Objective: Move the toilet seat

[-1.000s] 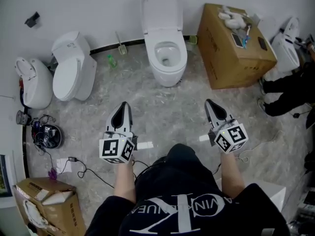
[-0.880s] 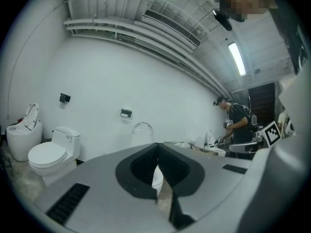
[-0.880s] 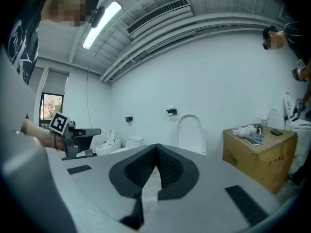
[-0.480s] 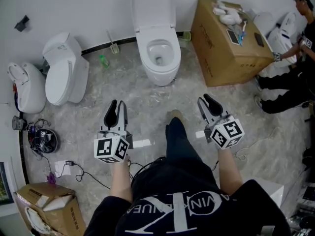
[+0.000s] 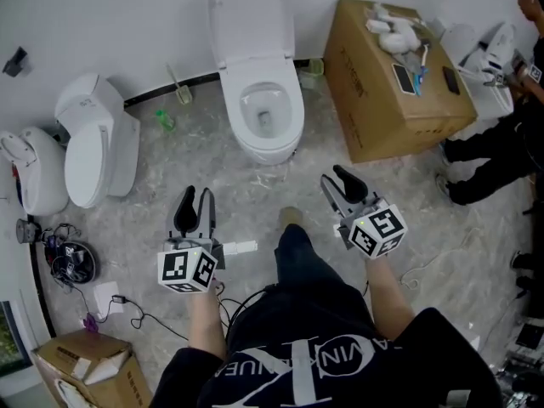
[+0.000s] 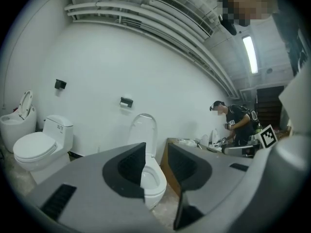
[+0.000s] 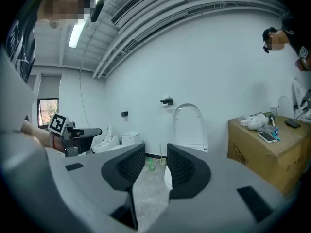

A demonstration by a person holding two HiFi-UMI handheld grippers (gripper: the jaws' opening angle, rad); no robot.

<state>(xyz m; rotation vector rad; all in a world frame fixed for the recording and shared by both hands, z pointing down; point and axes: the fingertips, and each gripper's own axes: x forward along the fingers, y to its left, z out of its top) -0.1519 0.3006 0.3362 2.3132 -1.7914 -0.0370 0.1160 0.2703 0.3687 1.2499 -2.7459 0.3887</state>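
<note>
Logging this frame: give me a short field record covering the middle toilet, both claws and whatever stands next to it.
target toilet: centre of head view, lid upright
left claw: opening, nothing between the jaws, short of the toilet
right claw: opening, nothing between the jaws, short of the toilet
cardboard box: right of the toilet, small items on top
contact: none yet

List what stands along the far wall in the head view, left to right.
Round toilet at the edge → closed toilet → green bottle → open toilet → cardboard box → person in black.
</note>
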